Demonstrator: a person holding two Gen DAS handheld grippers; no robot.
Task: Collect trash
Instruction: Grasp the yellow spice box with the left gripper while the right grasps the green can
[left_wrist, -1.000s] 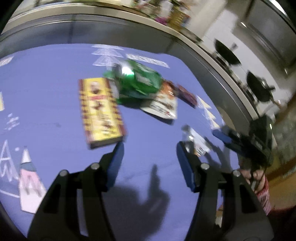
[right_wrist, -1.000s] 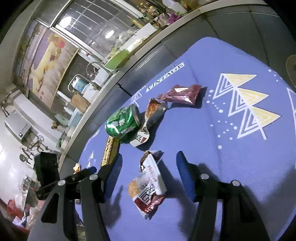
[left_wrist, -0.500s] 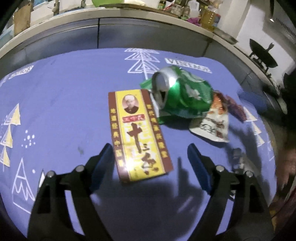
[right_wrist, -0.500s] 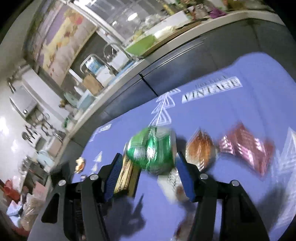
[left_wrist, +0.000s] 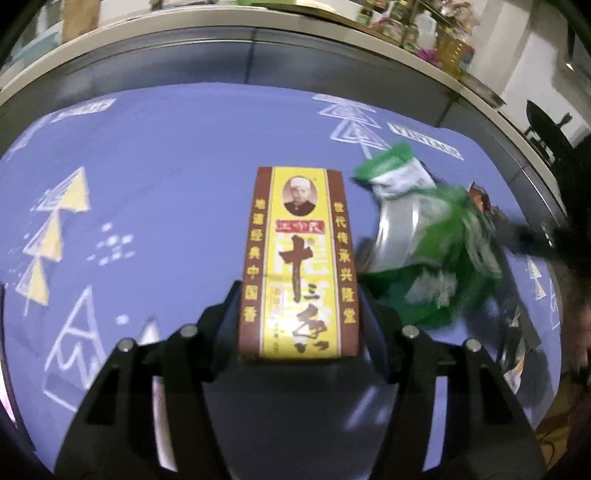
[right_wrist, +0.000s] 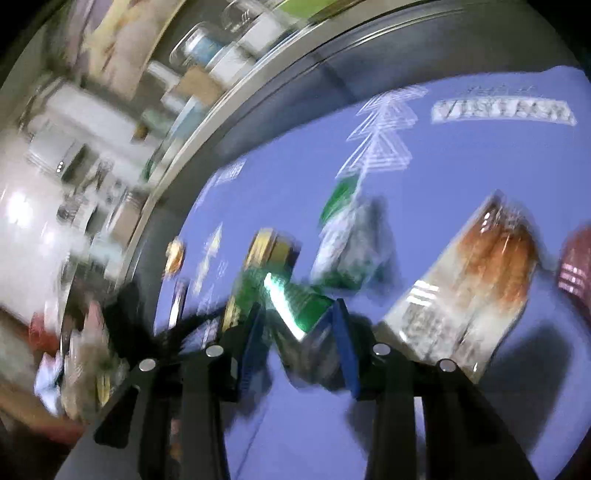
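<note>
A yellow and brown box (left_wrist: 299, 258) lies on the blue tablecloth (left_wrist: 166, 166). My left gripper (left_wrist: 299, 314) straddles its near end, jaws closing, both pads against its long sides. To its right the green can (left_wrist: 436, 258) is a blur, with the dark shape of my right gripper (left_wrist: 554, 240) over it. In the right wrist view that can (right_wrist: 295, 310) sits between the blue pads (right_wrist: 343, 347) of my right gripper (right_wrist: 299, 332), whose jaws are closing and touch it on both sides. The box (right_wrist: 269, 247) shows just beyond.
A green and white wrapper (left_wrist: 399, 173) lies behind the can. An orange and white snack bag (right_wrist: 472, 280) and a red wrapper (right_wrist: 576, 269) lie to the right. A grey counter edge (left_wrist: 258, 44) with jars runs along the far side.
My left gripper came forward and down over the box and narrowed onto it. My right gripper swung left from the snack bag to the can and narrowed around it.
</note>
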